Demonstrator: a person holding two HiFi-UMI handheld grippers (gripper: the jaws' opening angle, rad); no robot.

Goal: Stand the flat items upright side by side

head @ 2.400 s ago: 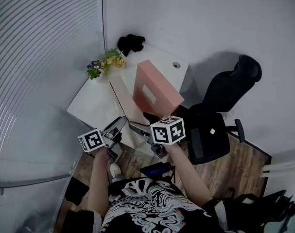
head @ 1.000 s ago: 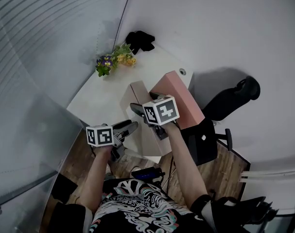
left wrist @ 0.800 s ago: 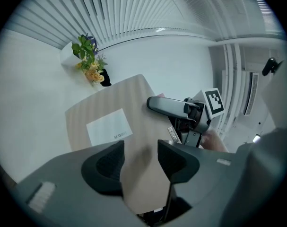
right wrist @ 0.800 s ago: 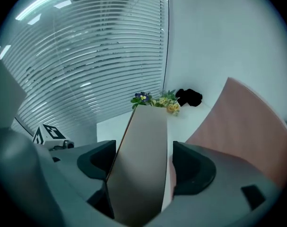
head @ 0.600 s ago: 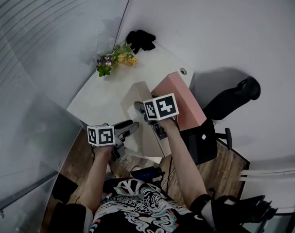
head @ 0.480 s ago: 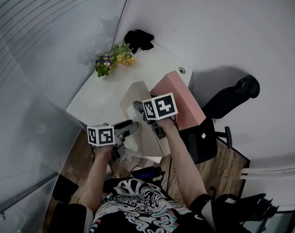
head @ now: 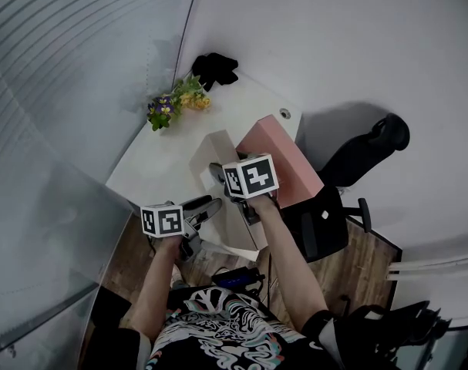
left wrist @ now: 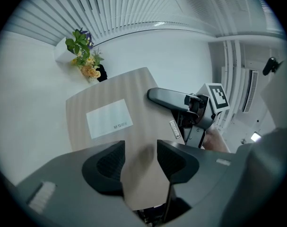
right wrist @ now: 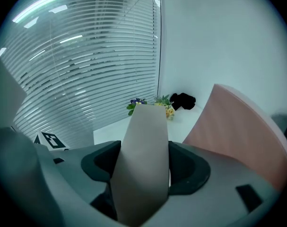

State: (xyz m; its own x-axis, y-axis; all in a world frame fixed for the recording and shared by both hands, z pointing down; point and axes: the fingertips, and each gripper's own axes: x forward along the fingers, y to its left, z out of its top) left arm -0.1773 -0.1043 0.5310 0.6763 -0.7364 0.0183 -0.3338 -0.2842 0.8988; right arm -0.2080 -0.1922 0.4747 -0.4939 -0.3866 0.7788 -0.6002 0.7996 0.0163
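While the beige flat box [head: 215, 146] stands on its edge over the near part of the white bench [head: 160, 156], both grippers have hold of it. The left gripper [left wrist: 141, 157] points level and grips the near lower corner of the box, its pads set narrow against the two broad faces. The right gripper [right wrist: 143, 162] comes down at a slant onto the top edge. Its jaws have just been closing, and the thin edge of the box now fills the gap between the pads, so it too is clamped on the box. Seen from the left gripper view, the broad face of the box carries a white label [left wrist: 109, 119], and one dark jaw of the right gripper lies across the upper edge.

The pink flat box [head: 284, 156] stands upright just beside the beige one, on the person's right, with its broad side turned toward it. Whether the two touch I cannot tell. Both boxes are closed, so what they hold stays hidden.

At the far end of the bench lies a small bunch of flowers [head: 172, 102], yellow and purple with green leaves, and in the corner behind it sits a black object [head: 214, 68]. A black office chair [head: 357, 160] stands off the right side of the bench. Window blinds [right wrist: 86, 56] run along the left
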